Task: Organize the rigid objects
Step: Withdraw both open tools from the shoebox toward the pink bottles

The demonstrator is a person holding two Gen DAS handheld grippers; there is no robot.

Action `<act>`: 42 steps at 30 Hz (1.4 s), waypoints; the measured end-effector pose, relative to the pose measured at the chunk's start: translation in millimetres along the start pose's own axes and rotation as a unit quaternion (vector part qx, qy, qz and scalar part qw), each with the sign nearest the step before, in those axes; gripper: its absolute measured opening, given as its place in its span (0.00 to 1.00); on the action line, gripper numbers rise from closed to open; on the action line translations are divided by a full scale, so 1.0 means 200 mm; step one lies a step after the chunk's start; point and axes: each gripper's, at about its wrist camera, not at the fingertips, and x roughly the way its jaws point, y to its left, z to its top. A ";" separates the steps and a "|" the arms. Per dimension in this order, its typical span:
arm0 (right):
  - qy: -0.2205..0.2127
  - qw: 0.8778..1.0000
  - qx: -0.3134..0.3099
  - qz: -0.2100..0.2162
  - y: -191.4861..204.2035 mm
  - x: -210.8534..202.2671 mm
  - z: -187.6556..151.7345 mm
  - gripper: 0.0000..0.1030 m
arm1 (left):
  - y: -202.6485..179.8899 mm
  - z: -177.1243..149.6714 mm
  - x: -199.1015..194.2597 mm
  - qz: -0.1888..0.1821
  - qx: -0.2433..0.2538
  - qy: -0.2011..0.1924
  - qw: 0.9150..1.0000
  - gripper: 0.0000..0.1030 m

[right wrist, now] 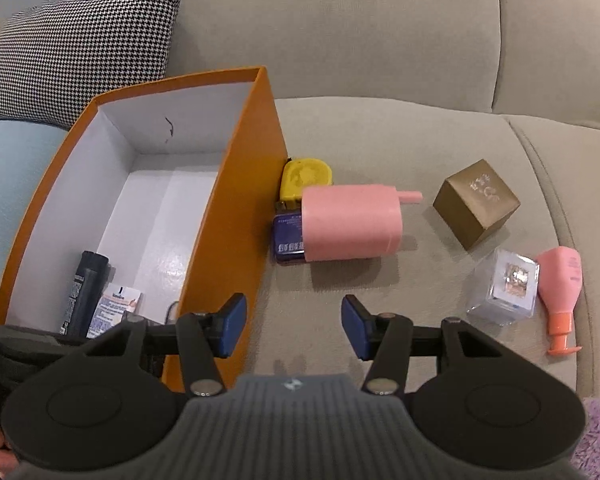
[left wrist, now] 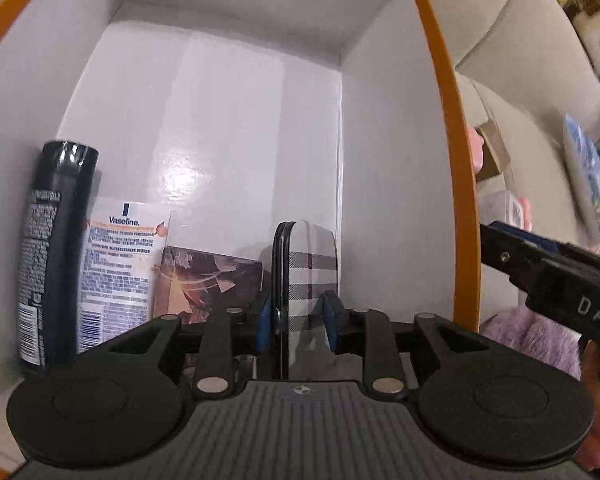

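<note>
beige sofa (right wrist: 380, 48) carries orange box (right wrist: 236, 200), checked pillow (right wrist: 80, 48), pink dispenser (right wrist: 352, 222) on blue tin (right wrist: 288, 236), yellow tape (right wrist: 306, 178), gold cube (right wrist: 476, 204), clear box (right wrist: 504, 286), pink bottle (right wrist: 562, 284).

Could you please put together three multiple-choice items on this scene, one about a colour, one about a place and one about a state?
1. What colour is the cube carton lying on the sofa?
A green
B gold
C red

2. Where does the dark spray can stand?
A on the sofa
B on top of the cube carton
C in the orange box, beside the Vaseline packet

3. How do the jaws of the right gripper stand?
A open, with nothing between them
B shut on the cube carton
C shut on the dark spray can

Key:
1 B, since its faces show a metallic gold-brown.
2 C, since the left wrist view shows it upright against the box's white inner wall, next to the packet.
3 A, since only bare sofa shows between the blue pads.
</note>
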 end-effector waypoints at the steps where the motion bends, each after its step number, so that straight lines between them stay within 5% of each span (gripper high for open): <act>1: 0.001 1.000 0.002 0.001 0.00 0.00 0.00 0.53 | -0.02 0.00 -0.01 0.006 0.009 -0.001 1.000 0.29; 6: 0.003 1.000 0.003 0.002 -0.01 0.00 -0.02 0.53 | -0.12 -0.04 -0.05 0.060 0.065 -0.019 0.996 0.32; 8: 0.002 1.000 0.002 0.003 -0.01 -0.01 -0.02 0.53 | -0.14 -0.05 -0.06 0.052 0.077 -0.022 0.995 0.31; 10: 0.001 1.000 0.004 0.004 -0.02 -0.01 -0.02 0.53 | -0.14 -0.05 -0.04 0.044 0.083 -0.015 0.995 0.15; 12: 0.003 1.000 0.005 0.004 -0.02 -0.01 -0.03 0.53 | -0.15 -0.04 -0.01 0.053 0.087 -0.013 0.995 0.10; 18: 0.006 1.000 0.000 0.011 -0.02 -0.03 -0.05 0.53 | -0.17 -0.03 0.05 0.031 0.085 0.004 0.996 0.07; 25: 0.002 1.000 0.005 0.012 -0.04 -0.07 -0.08 0.53 | -0.28 -0.06 -0.14 0.049 0.107 -0.068 0.991 0.08; 32: -0.014 0.999 0.023 0.017 -0.14 -0.17 -0.13 0.53 | -0.53 -0.09 -0.36 0.050 0.193 -0.140 0.970 0.09; 35: -0.020 0.999 0.038 0.013 -0.21 -0.22 -0.15 0.52 | -0.67 -0.09 -0.34 0.057 0.243 -0.139 0.958 0.17; 42: -0.031 0.996 0.079 0.000 -0.45 -0.26 -0.16 0.48 | -0.91 -0.06 -0.21 0.061 0.381 -0.124 0.914 0.49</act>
